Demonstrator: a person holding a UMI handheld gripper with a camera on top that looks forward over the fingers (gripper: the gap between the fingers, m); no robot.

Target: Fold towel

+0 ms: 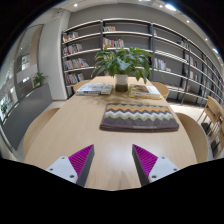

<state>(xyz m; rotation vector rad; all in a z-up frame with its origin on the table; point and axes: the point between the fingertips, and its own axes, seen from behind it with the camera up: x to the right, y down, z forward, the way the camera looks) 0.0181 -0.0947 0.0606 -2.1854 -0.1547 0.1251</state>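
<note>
Lying beyond parted fingers (pixel 84 158): towel (pixel 139 116)

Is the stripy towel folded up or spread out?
Folded: the towel lies as a thick, neat rectangle on the table, beyond the open tool.

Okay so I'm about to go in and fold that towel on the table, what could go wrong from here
1. The towel lies just in front of the potted plant; overshooting the far edge could knock the pot.
2. Open books flank the pot, so a dragged towel might shove them.
3. The gripper is open and well short of the towel, which already looks layered; the fingers may catch only the top layer, leaving an uneven fold.
</note>
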